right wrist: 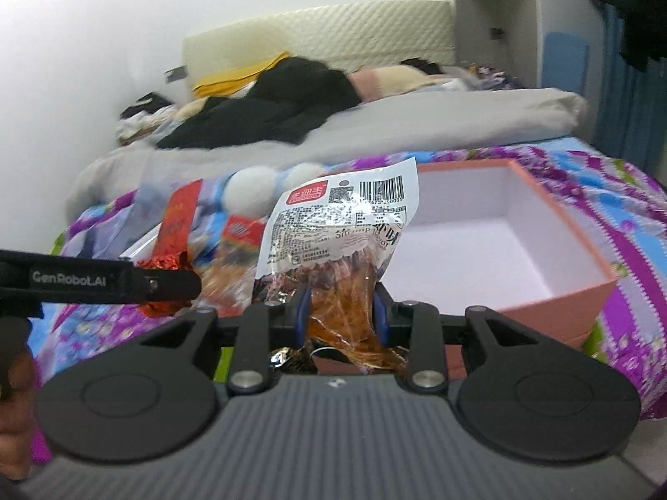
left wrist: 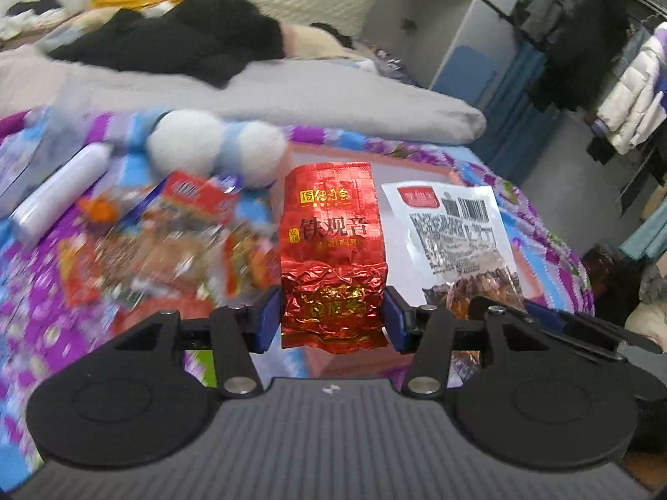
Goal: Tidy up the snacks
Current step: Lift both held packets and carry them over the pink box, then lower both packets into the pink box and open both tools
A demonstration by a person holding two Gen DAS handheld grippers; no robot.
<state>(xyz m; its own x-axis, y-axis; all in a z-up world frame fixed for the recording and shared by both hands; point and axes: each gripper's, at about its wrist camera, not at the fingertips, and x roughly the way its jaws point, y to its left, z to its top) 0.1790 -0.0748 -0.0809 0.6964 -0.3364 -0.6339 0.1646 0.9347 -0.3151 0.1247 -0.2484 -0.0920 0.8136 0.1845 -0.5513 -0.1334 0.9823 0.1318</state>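
My left gripper (left wrist: 332, 318) is shut on a red foil tea packet (left wrist: 329, 246), which stands upright between the blue pads above the bed. My right gripper (right wrist: 341, 312) is shut on a clear snack bag with a white label (right wrist: 333, 233); that same snack bag (left wrist: 454, 229) shows at the right of the left wrist view. An open pink box (right wrist: 583, 246) with a white inside lies on the bed ahead of the right gripper. The pink box (left wrist: 421, 166) lies behind both packets in the left wrist view. A pile of loose snack packets (left wrist: 166, 233) lies to the left, blurred.
A white cylinder (left wrist: 58, 196) and a white and blue plush toy (left wrist: 216, 148) lie beyond the pile. Grey bedding (left wrist: 292, 91) and dark clothes (left wrist: 166, 46) cover the far bed. A clothes rack (left wrist: 625, 62) stands at the right. The left gripper's arm (right wrist: 104, 281) crosses the right wrist view.
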